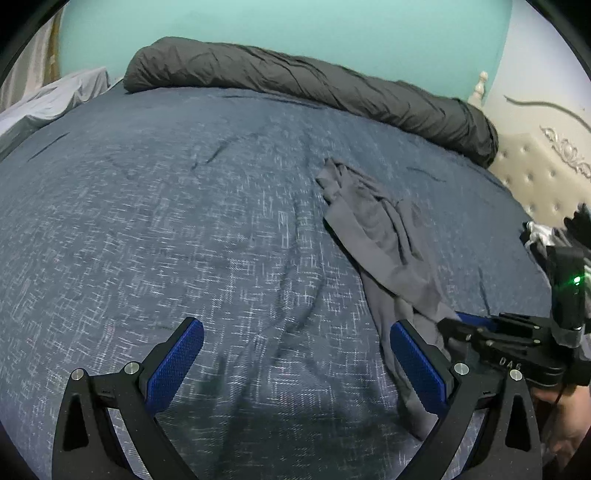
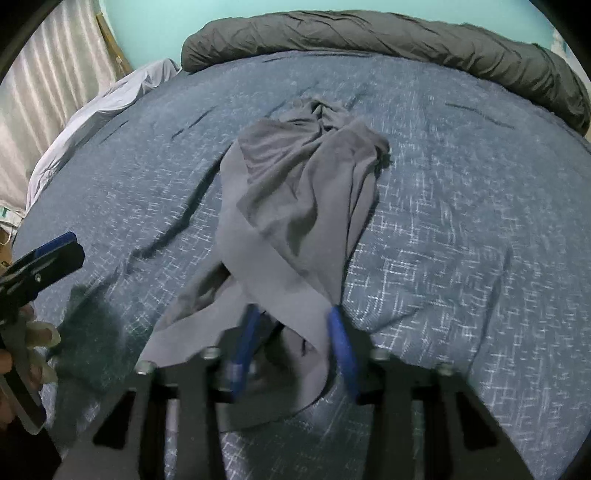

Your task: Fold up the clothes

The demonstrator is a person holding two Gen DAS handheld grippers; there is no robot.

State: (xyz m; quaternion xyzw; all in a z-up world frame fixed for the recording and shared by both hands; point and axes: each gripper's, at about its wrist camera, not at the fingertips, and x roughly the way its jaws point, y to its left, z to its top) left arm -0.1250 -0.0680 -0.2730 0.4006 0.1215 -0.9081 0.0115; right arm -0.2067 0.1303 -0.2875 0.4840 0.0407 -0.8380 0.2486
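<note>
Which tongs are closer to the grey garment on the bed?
The right tongs: the grey garment lies between their fingers. The left tongs are open over bare bedspread, with the garment beside their right finger.

From my feed I saw a bed point(image 1: 147, 206) spread with a dark blue cover flecked with white. A rolled dark grey duvet point(image 1: 295, 85) lay along its far edge, against a turquoise wall point(image 1: 280, 29). A cream tufted headboard point(image 1: 535, 173) with carved trim stood on the right. On the left, pale grey bedding point(image 2: 110, 99) was bunched beside a light pleated curtain point(image 2: 48, 92). The light was dim and even.
</note>
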